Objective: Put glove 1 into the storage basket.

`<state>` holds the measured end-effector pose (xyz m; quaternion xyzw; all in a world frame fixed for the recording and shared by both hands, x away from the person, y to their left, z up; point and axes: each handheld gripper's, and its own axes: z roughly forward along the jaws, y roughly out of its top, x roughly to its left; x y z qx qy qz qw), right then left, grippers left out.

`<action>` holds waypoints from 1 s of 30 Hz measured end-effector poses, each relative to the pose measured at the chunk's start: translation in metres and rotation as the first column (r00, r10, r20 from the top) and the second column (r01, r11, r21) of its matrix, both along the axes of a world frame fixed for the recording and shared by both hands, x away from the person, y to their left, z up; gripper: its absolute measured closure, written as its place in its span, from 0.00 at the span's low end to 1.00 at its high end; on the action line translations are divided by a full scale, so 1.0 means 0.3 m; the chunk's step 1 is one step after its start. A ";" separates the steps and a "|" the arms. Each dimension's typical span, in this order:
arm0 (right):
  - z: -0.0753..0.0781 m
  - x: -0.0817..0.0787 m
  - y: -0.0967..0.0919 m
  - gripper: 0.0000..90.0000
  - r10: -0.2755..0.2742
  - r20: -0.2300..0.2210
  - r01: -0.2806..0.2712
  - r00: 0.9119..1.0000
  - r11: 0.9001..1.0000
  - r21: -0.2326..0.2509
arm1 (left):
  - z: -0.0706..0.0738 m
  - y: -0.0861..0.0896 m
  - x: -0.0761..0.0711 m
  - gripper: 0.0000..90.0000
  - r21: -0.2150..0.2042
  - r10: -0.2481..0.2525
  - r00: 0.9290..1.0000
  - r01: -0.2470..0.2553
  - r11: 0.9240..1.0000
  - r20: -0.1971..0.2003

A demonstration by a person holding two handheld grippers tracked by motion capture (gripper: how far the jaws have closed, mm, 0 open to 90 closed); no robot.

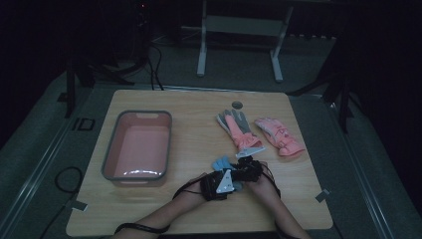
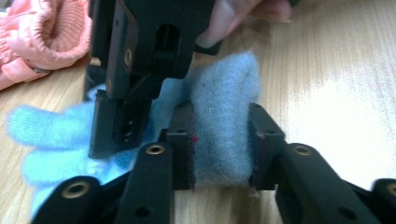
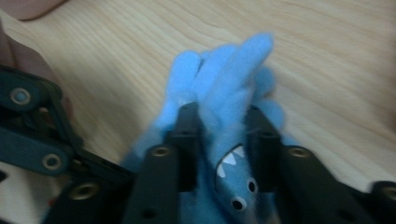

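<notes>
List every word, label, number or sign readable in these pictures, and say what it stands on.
No readable text.
Pink glove: a dark marking, too small and blurred to read.
Blue glove: a printed face with teeth and eyes, no lettering.
Pink tub: no label visible.

Fuzzy fleece blue glove (image 2: 219, 126) (matt, nappy) on a smooth wood-grain table (image 1: 189, 107); glossy pink plastic tub (image 1: 142, 149).

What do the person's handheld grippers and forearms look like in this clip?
Both grippers are black, with linkage arms joined by brass-coloured rivets. The left gripper carries a grey three-cornered plate on top. The right gripper trails a thin black cable. The forearms are bare, with no sleeves.
</notes>
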<state>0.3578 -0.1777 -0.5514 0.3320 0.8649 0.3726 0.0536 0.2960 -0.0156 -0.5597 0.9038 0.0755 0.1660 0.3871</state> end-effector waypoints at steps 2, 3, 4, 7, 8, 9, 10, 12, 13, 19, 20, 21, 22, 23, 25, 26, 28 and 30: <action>-0.001 0.002 0.005 0.84 0.002 -0.028 -0.001 1.000 1.000 0.017 | 0.005 0.006 0.007 0.82 -0.013 -0.002 1.000 0.002 1.000 -0.017; -0.001 0.006 0.003 0.85 -0.010 -0.046 0.012 0.999 0.999 0.032 | 0.010 0.009 0.009 0.83 -0.012 -0.005 1.000 0.005 1.000 -0.012; -0.002 0.010 0.001 0.86 -0.021 -0.061 0.024 0.998 0.999 0.044 | 0.014 0.011 0.012 0.84 -0.017 -0.001 1.000 0.001 1.000 -0.015; 0.014 0.018 0.004 0.89 -0.038 -0.062 0.040 0.997 0.999 0.034 | 0.041 0.018 0.027 0.85 -0.002 -0.005 1.000 0.005 1.000 -0.017; 0.014 0.018 0.004 0.89 -0.038 -0.062 0.040 0.997 0.999 0.034 | 0.041 0.018 0.027 0.85 -0.002 -0.005 1.000 0.005 1.000 -0.017; 0.032 0.025 0.002 0.90 -0.052 -0.060 0.055 0.997 0.997 0.048 | 0.053 0.023 0.034 0.86 -0.005 -0.004 1.000 0.004 1.000 -0.022; 0.032 0.025 0.002 0.90 -0.052 -0.060 0.055 0.997 0.997 0.048 | 0.067 0.030 0.041 0.86 -0.003 -0.006 1.000 0.006 1.000 -0.027; 0.068 0.040 -0.005 0.90 -0.056 -0.073 0.063 0.996 0.993 0.097 | 0.111 0.047 0.059 0.86 0.004 -0.002 1.000 0.002 1.000 -0.014; 0.081 0.044 -0.003 0.91 -0.060 -0.065 0.066 0.996 0.993 0.101 | 0.126 0.051 0.064 0.86 0.005 0.001 1.000 -0.001 1.000 -0.008; 0.155 0.065 0.021 0.91 -0.055 -0.037 0.059 0.998 0.991 0.121 | 0.192 0.073 0.083 0.86 0.015 0.015 1.000 -0.015 1.000 0.003; 0.181 0.071 0.035 0.91 -0.050 -0.028 0.053 0.998 0.989 0.136 | 0.214 0.086 0.087 0.86 0.011 0.019 1.000 -0.020 1.000 0.006; 0.192 0.074 0.041 0.91 -0.045 -0.026 0.049 0.999 0.989 0.138 | 0.225 0.092 0.089 0.86 0.015 0.021 1.000 -0.021 1.000 0.009; 0.202 0.077 0.048 0.91 -0.043 -0.022 0.045 0.999 0.989 0.140 | 0.235 0.100 0.089 0.86 0.012 0.023 1.000 -0.024 1.000 0.013; 0.212 0.078 0.055 0.91 -0.040 -0.020 0.043 0.999 0.988 0.146 | 0.244 0.106 0.091 0.86 0.015 0.026 1.000 -0.026 1.000 0.011; 0.226 0.082 0.068 0.91 -0.034 -0.021 0.037 0.999 0.988 0.149 | 0.260 0.120 0.091 0.86 0.022 0.030 0.999 -0.031 0.999 0.016; 0.234 0.085 0.078 0.91 -0.030 -0.012 0.031 0.999 0.989 0.148 | 0.267 0.127 0.093 0.86 0.030 0.026 1.000 -0.027 0.999 0.013; 0.244 0.088 0.096 0.91 -0.021 -0.015 0.023 1.000 0.989 0.148 | 0.280 0.141 0.093 0.86 0.042 0.027 0.999 -0.028 0.999 0.020; 0.248 0.090 0.106 0.91 -0.019 -0.010 0.020 1.000 0.989 0.146 | 0.287 0.148 0.093 0.86 0.052 0.024 1.000 -0.025 0.998 0.019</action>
